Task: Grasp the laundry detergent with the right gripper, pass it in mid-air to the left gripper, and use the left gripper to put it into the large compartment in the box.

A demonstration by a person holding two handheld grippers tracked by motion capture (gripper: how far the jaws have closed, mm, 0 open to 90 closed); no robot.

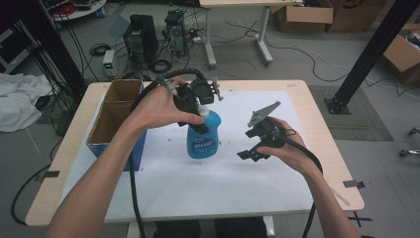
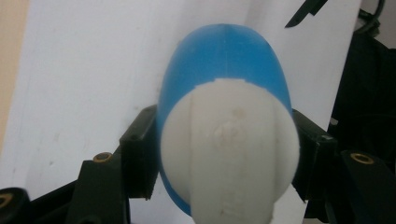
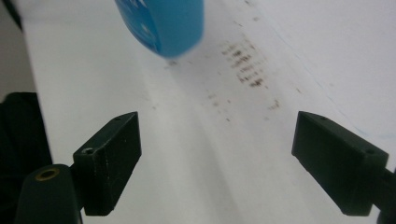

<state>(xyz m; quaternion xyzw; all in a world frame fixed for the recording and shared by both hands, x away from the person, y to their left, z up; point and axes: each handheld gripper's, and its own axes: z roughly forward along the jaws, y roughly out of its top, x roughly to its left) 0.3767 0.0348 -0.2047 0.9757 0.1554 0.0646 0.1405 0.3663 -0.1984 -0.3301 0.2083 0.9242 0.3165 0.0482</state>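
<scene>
— Where's the bottle (image 1: 203, 135)?
— Mid-desk (image 1: 307, 111), my left tongs (image 2: 224, 154) clamping its neck (lifted, I reckon). Right tongs (image 3: 229, 154) gape empty. Next I'd guess: the box (image 1: 116, 116), left.

A: Item and position?
B: Blue bottle (image 1: 203, 136), white cap (image 2: 229, 149), printed label; centre of the high view, upright on the white sheet.

A: State?
B: Cap fitted. Upper body clamped between the left gripper (image 1: 195, 110) jaws.

Left gripper (image 1: 198, 116) clamped; right gripper (image 1: 250, 145) (raised) agape
</scene>
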